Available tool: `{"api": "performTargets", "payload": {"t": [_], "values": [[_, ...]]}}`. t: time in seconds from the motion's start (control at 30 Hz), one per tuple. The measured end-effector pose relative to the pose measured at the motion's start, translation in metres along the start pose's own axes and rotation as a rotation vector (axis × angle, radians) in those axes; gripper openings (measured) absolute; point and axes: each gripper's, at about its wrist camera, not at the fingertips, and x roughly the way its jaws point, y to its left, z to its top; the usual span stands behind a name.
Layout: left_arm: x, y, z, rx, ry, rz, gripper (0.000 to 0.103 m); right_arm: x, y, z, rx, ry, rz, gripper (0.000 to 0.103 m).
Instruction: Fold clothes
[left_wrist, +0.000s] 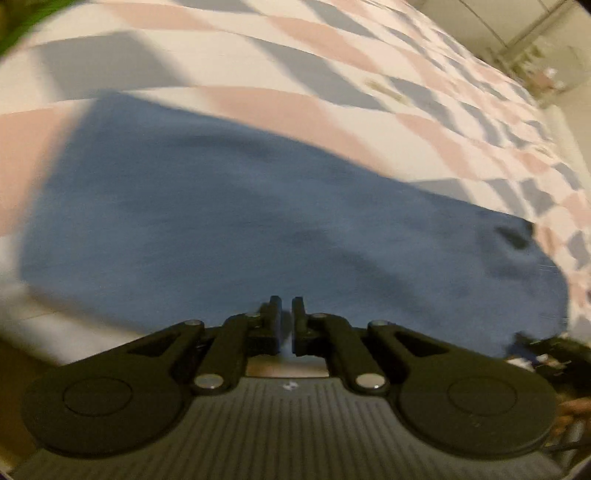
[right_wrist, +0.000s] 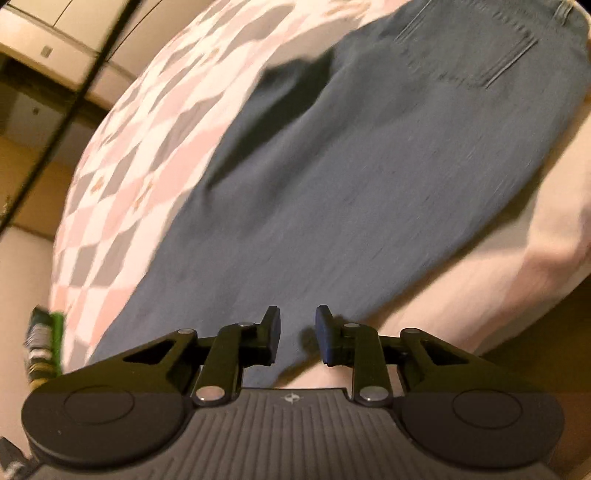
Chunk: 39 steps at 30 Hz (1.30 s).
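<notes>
A bed with a pink, grey and white checked cover (left_wrist: 332, 40) fills both views, with pale walls and fittings behind, all a bit smeared. Spread flat on it are the jeans (right_wrist: 332, 192), blue denim, back pocket showing at the far end in the right view; in the left view the jeans (left_wrist: 258, 214) lie as a broad folded slab across the cover. The left gripper (left_wrist: 287, 325) hangs over the near edge of the cloth with its jaws drawn together; a sliver of blue shows between them, but I can't tell whether that's pinched fabric or just denim below. The right gripper (right_wrist: 297, 336) sits over the near hem, jaws a little apart, nothing between the pads, cloth lying beneath. Denim like this looks weighty and fairly stiff for clothing: it should hold a crease, drape slowly and not slip much on the cover. Best grip, I'd say, is at a seamed edge or corner of the near end, where the layers bunch thick enough to pinch.
</notes>
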Motion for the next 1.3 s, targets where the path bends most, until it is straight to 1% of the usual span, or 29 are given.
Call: {"api": "performTargets", "payload": {"t": [0.07,0.13,0.17,0.2,0.27,0.33,0.37,0.43,0.47,0.5,0.53,0.57,0.67,0.7,0.73,0.8,0.9,0.93,0.97,1.0,1.03,1.07,1.1,1.13,1.17,1.23,1.3], "values": [[0.028,-0.047,0.011,0.080,0.044,-0.059,0.001,0.013,-0.013,0.013,0.053,0.007,-0.055,0.025],[0.051,-0.093,0.024,0.167,0.055,-0.138,0.002,0.008,-0.022,0.023,0.090,-0.046,-0.005,0.026],[0.062,-0.114,0.031,0.206,0.056,-0.167,0.003,0.003,-0.023,0.030,0.078,-0.080,0.016,0.026],[0.072,-0.132,0.038,0.238,0.055,-0.184,0.004,-0.001,-0.025,0.037,0.058,-0.111,0.019,0.027],[0.085,-0.163,0.051,0.279,0.057,-0.210,0.004,-0.005,-0.033,0.055,0.033,-0.159,0.001,0.028],[0.104,-0.188,0.071,0.290,0.086,-0.242,0.004,-0.008,-0.051,0.074,0.045,-0.214,-0.031,0.028],[0.117,-0.201,0.082,0.279,0.109,-0.256,0.004,-0.009,-0.061,0.083,0.071,-0.237,-0.028,0.028],[0.139,-0.224,0.103,0.248,0.154,-0.287,0.005,-0.010,-0.086,0.101,0.142,-0.279,0.024,0.028],[0.149,-0.234,0.111,0.219,0.188,-0.309,0.008,-0.007,-0.091,0.107,0.172,-0.287,0.052,0.029],[0.158,-0.242,0.119,0.182,0.225,-0.332,0.016,-0.003,-0.096,0.111,0.198,-0.288,0.086,0.031],[0.169,-0.249,0.126,0.130,0.263,-0.356,0.020,0.000,-0.101,0.116,0.215,-0.284,0.107,0.034],[0.179,-0.255,0.131,0.086,0.295,-0.377,0.021,0.002,-0.105,0.119,0.224,-0.280,0.113,0.035],[0.215,-0.270,0.146,-0.020,0.388,-0.421,0.029,0.012,-0.108,0.126,0.250,-0.275,0.122,0.035],[0.230,-0.273,0.149,-0.054,0.431,-0.427,0.032,0.015,-0.108,0.124,0.264,-0.279,0.125,0.037],[0.246,-0.276,0.150,-0.087,0.480,-0.430,0.033,0.017,-0.109,0.122,0.279,-0.283,0.130,0.039],[0.273,-0.277,0.149,-0.150,0.573,-0.410,0.033,0.020,-0.111,0.121,0.298,-0.289,0.134,0.039],[0.292,-0.277,0.139,-0.236,0.665,-0.437,0.033,0.020,-0.116,0.120,0.323,-0.290,0.146,0.038],[0.294,-0.278,0.137,-0.249,0.674,-0.443,0.033,0.020,-0.118,0.120,0.334,-0.289,0.148,0.038],[0.297,-0.280,0.135,-0.258,0.673,-0.447,0.030,0.019,-0.119,0.119,0.343,-0.290,0.147,0.038],[0.301,-0.283,0.135,-0.270,0.672,-0.458,0.019,0.020,-0.119,0.119,0.352,-0.292,0.145,0.038],[0.302,-0.285,0.136,-0.273,0.662,-0.470,0.011,0.021,-0.119,0.118,0.362,-0.297,0.141,0.038],[0.299,-0.291,0.142,-0.243,0.623,-0.492,0.006,0.022,-0.119,0.118,0.370,-0.302,0.137,0.038],[0.295,-0.298,0.151,-0.195,0.588,-0.523,0.005,0.022,-0.118,0.119,0.377,-0.308,0.132,0.038],[0.294,-0.304,0.158,-0.162,0.586,-0.541,0.005,0.023,-0.116,0.121,0.382,-0.311,0.127,0.038],[0.299,-0.303,0.161,-0.169,0.607,-0.543,0.005,0.022,-0.115,0.122,0.384,-0.313,0.122,0.038],[0.312,-0.295,0.166,-0.213,0.657,-0.537,0.005,0.021,-0.114,0.122,0.374,-0.318,0.117,0.038],[0.336,-0.280,0.167,-0.335,0.740,-0.527,0.005,0.021,-0.113,0.123,0.361,-0.317,0.111,0.038]]}}
